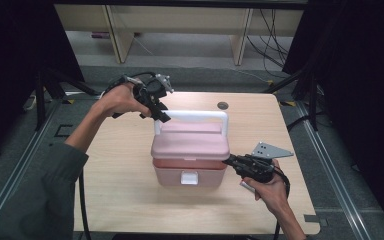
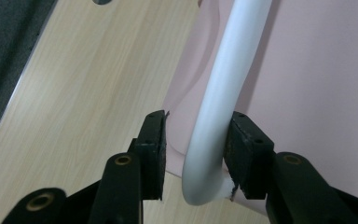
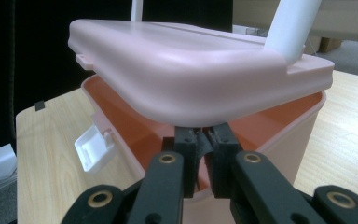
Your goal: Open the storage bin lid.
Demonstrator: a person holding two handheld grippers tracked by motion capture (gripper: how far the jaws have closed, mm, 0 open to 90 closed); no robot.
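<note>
Right claw [image 3: 204, 144] tips hide under the raised lid [image 3: 191, 79], pressed together; left claw [image 2: 196, 154] stands apart around the handle [image 2: 223, 93].

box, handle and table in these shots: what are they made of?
Box: looks like moulded pink plastic, satin; rounded lid corners, soft highlights. Handle: likely white plastic, smooth, with a soft sheen. Table: pale wood-grain top, matte; probably laminate, though real wood can't be ruled out.

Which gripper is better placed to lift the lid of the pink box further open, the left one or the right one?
The right gripper. Its nearly shut jaws sit under the raised lid, over the box rim. The left gripper straddles the white handle; only one pad looks to touch it.
</note>
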